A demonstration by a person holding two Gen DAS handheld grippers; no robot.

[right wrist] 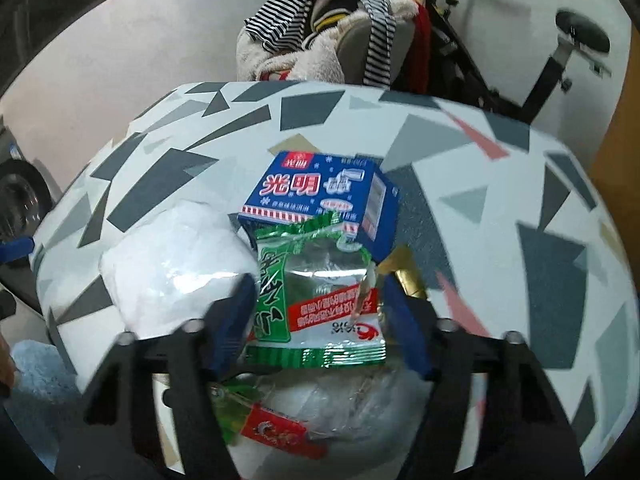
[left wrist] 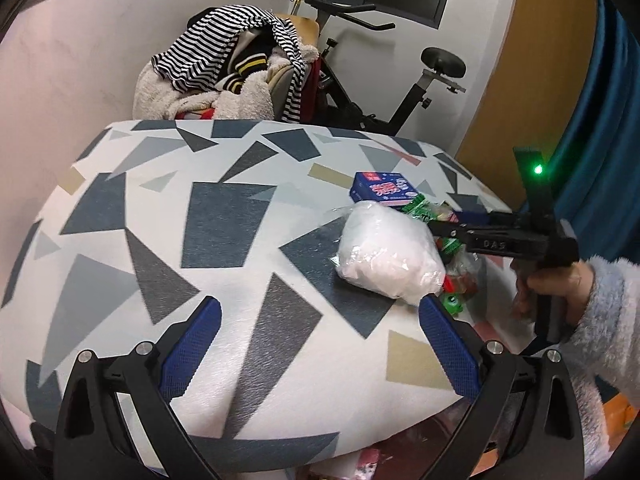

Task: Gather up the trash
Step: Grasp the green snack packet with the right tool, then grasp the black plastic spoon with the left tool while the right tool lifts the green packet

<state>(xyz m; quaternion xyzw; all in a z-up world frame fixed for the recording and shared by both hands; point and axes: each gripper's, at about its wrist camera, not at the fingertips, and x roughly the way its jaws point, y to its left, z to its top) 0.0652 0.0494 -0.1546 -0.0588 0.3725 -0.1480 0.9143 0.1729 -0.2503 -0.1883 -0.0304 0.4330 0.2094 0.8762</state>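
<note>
A green and white snack wrapper (right wrist: 320, 312) lies between my right gripper's (right wrist: 320, 300) open blue fingers, which do not visibly pinch it. Behind it sits a blue ice-cream box (right wrist: 320, 196), and to its left a white plastic bag (right wrist: 176, 268). More wrappers (right wrist: 272, 428) lie under the gripper. In the left wrist view the white bag (left wrist: 388, 256), the blue box (left wrist: 380, 190) and my right gripper (left wrist: 448, 232) over the wrappers sit at the table's right. My left gripper (left wrist: 320, 320) is open and empty, just left of the bag.
The table (left wrist: 224, 216) has a cloth with grey and blue triangles. A chair piled with striped clothes (left wrist: 232, 68) and an exercise bike (left wrist: 400, 92) stand behind it. A blue curtain (left wrist: 600, 152) hangs at the right.
</note>
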